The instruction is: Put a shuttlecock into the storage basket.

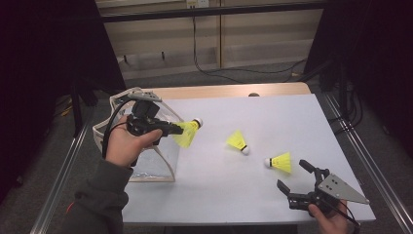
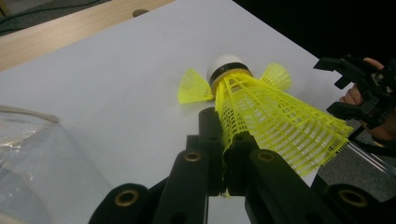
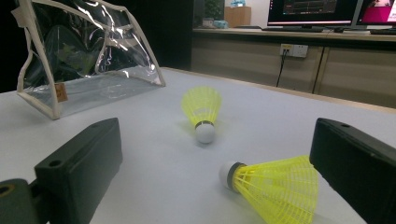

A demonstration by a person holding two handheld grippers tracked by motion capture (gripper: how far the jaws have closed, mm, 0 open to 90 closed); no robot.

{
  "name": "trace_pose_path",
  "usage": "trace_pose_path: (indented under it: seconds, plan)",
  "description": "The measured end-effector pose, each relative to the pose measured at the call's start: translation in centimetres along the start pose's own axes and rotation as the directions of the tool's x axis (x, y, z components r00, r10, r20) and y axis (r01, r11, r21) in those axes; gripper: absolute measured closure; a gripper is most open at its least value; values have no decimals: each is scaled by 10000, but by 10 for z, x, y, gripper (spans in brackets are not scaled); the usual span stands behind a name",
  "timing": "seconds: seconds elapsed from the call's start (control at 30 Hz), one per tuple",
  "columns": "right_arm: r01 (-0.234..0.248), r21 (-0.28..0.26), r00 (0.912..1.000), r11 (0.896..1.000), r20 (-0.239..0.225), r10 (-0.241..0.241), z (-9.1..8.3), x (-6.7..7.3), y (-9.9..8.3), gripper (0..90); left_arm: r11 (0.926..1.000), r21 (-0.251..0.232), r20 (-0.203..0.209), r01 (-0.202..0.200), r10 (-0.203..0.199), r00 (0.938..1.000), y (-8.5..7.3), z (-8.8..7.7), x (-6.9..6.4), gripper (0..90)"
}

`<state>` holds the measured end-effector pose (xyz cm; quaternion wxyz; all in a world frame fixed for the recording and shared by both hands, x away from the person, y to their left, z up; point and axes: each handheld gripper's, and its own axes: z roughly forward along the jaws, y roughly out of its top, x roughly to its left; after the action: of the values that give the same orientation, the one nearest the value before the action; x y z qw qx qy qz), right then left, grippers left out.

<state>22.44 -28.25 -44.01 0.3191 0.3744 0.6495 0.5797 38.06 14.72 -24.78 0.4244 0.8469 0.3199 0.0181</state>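
Three shuttlecocks: one (image 2: 275,116) clamped by its skirt edge in left gripper (image 1: 173,130), at 9 o'clock beside clear pouch (image 1: 146,163).
Handling: judged light, crushable mesh; rim grip advised.
Right gripper (image 1: 294,176): jaws held apart, 5 o'clock.

Jaws stood wide apart; shuttlecock (image 3: 275,185) lay between them, second shuttlecock (image 3: 201,111) beyond, clear bag (image 3: 88,60) behind on tabletop (image 3: 154,154).
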Motion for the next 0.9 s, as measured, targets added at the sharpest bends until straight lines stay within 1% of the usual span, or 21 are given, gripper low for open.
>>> trace_pose_path:
  seconds: [0.37,0.47,0.6,0.63,0.77,0.9]
  plan:
    - [-15,7,10000,10000,5,15,0,0,0,23,9999,-87,-122,137,-138,9998,3,-6,5,886]
    - [-18,0,10000,10000,3,18,0,0,0,23,9999,-78,-159,122,-124,9998,4,-7,6,886]
    - [-24,10,10000,10000,-4,24,0,0,0,23,9998,-87,-206,164,-166,9997,5,-7,6,886]
    - [-17,13,10000,10000,-1,17,0,0,0,23,9999,-66,-250,107,-108,9996,5,-8,7,886]
    - [-23,11,10000,10000,31,23,0,1,0,23,9998,-70,-217,176,-177,9996,6,-8,8,886]
    - [-32,15,10000,10000,30,32,0,1,0,23,9997,-76,-298,213,-215,9993,7,-8,10,886]
